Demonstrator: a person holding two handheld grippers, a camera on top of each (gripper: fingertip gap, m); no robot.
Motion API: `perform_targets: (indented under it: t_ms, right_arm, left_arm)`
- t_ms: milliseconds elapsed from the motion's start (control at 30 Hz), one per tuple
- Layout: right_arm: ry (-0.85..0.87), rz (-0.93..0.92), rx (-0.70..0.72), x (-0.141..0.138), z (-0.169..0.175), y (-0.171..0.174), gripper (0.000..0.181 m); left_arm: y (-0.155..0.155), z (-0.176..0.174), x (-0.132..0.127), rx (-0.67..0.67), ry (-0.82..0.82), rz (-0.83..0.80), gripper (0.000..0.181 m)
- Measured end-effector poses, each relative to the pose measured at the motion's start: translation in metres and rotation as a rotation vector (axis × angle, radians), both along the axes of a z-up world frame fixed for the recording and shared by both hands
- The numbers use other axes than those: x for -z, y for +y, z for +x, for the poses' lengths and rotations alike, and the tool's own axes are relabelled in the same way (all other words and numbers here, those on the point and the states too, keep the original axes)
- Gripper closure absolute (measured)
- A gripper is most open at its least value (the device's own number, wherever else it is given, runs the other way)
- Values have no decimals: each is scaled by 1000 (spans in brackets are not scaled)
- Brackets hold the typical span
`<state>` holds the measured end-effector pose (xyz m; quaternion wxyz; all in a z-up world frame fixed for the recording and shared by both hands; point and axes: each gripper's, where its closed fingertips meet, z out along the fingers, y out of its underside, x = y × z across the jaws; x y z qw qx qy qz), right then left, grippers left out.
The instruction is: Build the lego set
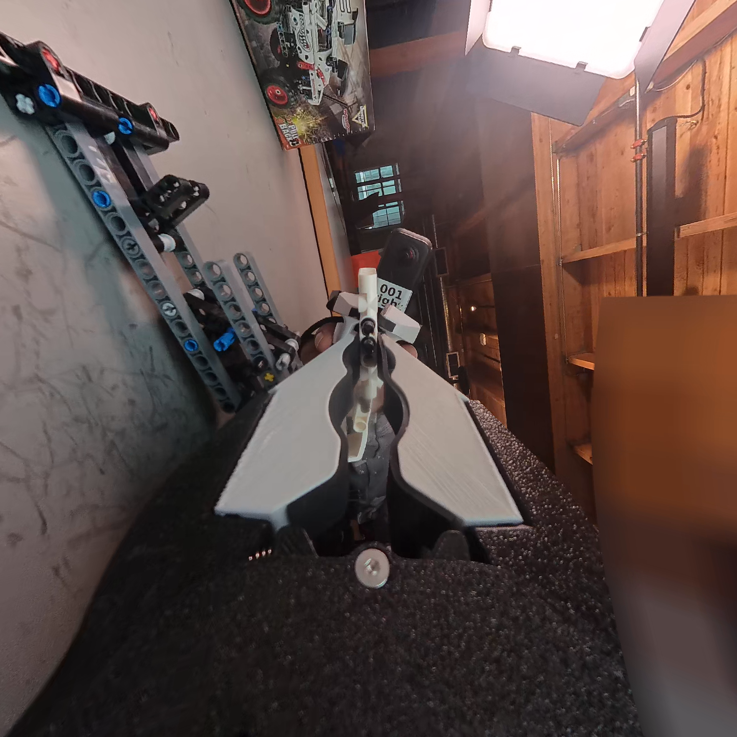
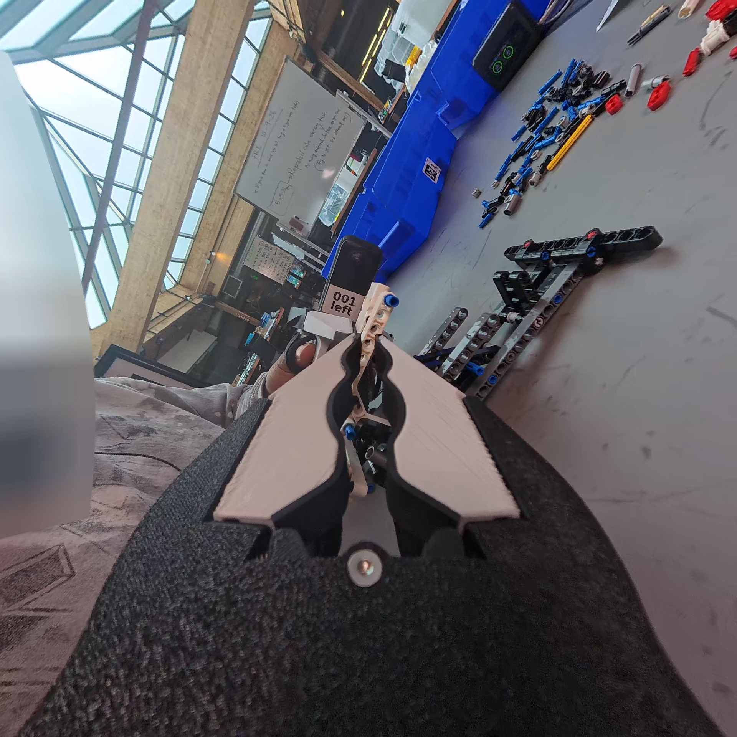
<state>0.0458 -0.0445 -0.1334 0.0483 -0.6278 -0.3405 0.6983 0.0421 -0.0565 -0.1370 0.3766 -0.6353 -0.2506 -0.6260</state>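
Observation:
My left gripper (image 1: 365, 339) is shut on a white lego piece (image 1: 367, 291) with black pins, held above the grey table (image 1: 60, 359). My right gripper (image 2: 369, 339) is shut on a white holed lego beam (image 2: 375, 327) with blue pins and black parts behind it. The two grippers face each other tip to tip, each showing in the other's view, the right one (image 1: 399, 319) and the left one (image 2: 331, 327). I cannot tell whether both hold one assembly. The grey and black chassis frame (image 1: 131, 247) lies on the table beside them and also shows in the right wrist view (image 2: 538, 303).
Loose blue, black, red and yellow lego parts (image 2: 550, 131) are scattered on the far table. Blue bins (image 2: 418, 159) line its back edge. The set's box (image 1: 319, 67) lies past the chassis. A person's fingers (image 2: 303, 355) and sleeve are behind the left gripper. Both grippers' tips are close together, under 4 cm apart.

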Motion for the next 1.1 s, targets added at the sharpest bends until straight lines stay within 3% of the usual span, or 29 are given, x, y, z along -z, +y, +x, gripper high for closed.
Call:
perform_targets:
  t_ms: [1100]
  right_arm:
    - [34, 19, -4, -2, 2, 1, 181]
  left_arm:
    - [2, 0, -1, 4, -44, 26, 176]
